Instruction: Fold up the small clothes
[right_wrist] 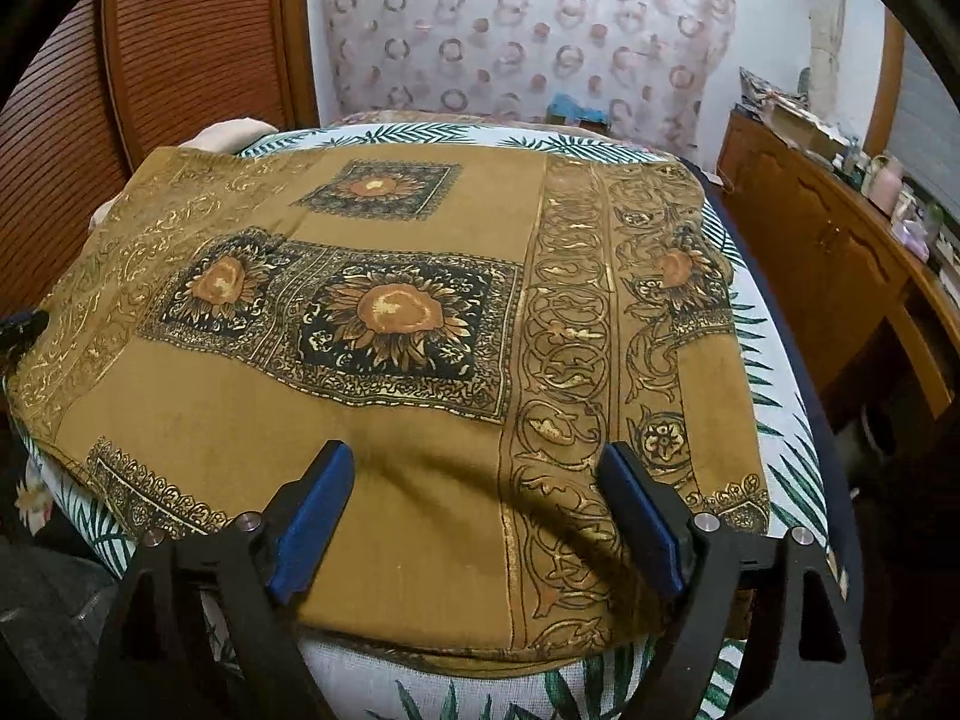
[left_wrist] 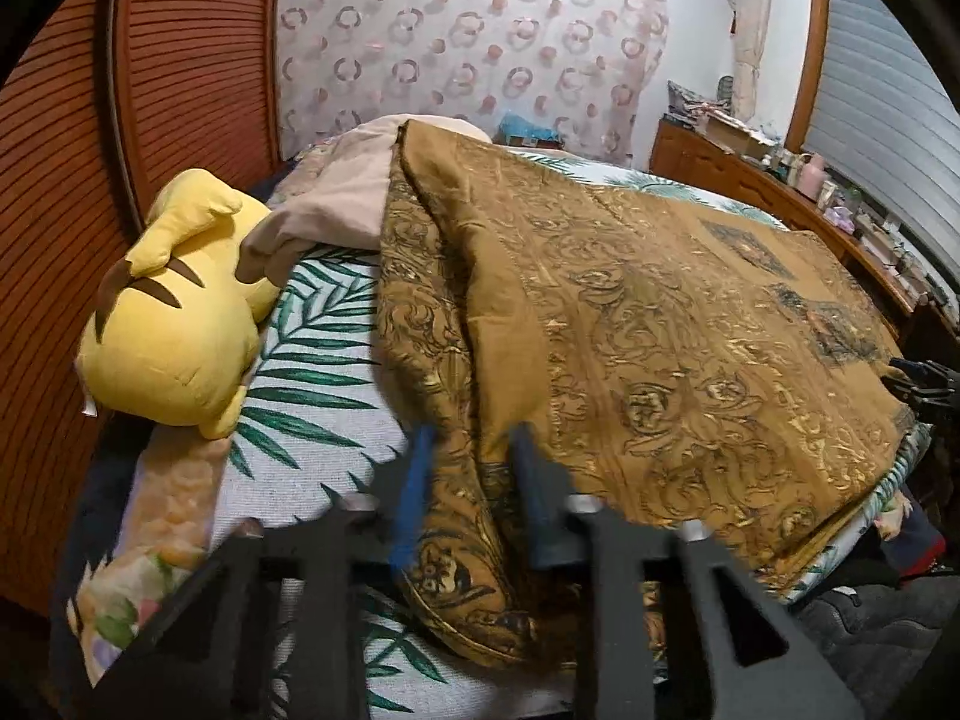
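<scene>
On the leaf-print bedspread [right_wrist: 774,360] your brown patterned cloth [right_wrist: 384,420] lies spread flat, its bunched left edge clamped between the fingers of your left gripper [left_wrist: 474,480], while your right gripper [right_wrist: 480,516] hovers spread wide over the near hem, gripping nothing.

one patterned cloth [right_wrist: 384,408], one yellow plush toy [left_wrist: 174,324], two claws

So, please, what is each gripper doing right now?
Left gripper: shut on a fold of the brown cloth.
Right gripper: open above the cloth, holding nothing.
</scene>
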{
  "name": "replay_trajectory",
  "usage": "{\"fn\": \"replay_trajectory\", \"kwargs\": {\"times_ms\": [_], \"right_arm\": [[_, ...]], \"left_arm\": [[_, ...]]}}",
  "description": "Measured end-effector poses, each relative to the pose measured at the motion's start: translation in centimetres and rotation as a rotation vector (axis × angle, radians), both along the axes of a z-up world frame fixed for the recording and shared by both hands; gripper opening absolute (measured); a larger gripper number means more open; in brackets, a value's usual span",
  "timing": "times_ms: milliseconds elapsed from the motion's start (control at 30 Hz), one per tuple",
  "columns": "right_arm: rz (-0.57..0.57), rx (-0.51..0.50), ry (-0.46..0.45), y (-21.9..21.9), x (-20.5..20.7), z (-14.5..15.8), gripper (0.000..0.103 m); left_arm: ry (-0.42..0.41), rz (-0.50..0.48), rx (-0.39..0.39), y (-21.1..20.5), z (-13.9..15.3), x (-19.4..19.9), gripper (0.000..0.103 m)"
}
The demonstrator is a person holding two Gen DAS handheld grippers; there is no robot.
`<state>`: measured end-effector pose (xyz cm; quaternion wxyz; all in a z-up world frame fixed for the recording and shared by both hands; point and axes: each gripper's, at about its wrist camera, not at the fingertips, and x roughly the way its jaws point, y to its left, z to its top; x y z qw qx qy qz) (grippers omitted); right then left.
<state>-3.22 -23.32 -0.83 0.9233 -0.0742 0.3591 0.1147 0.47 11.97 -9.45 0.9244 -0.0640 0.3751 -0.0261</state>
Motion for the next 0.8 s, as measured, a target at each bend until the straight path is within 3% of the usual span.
{"fn": "replay_trajectory", "kwargs": {"times_ms": [167,400,633,800], "right_arm": [[0.013,0.007,-0.018,-0.5,-0.1,-0.3,0.092],[0.041,0.009,-0.015,-1.2,-0.2,-0.4,0.092],[0.039,0.036,-0.034,-2.3,-0.7,0.3,0.092],[0.032,0.033,-0.067,-3.4,-1.9,1.6,0.092]], "left_arm": [[-0.051,-0.04,-0.034,-1.0,1.3,-0.5,0.007],[-0.19,-0.167,-0.047,-5.1,6.8,-0.3,0.007],[-0.302,-0.328,-0.045,-10.7,12.2,2.5,0.007],[-0.323,-0.41,-0.055,-13.9,14.3,5.2,0.007]]}}
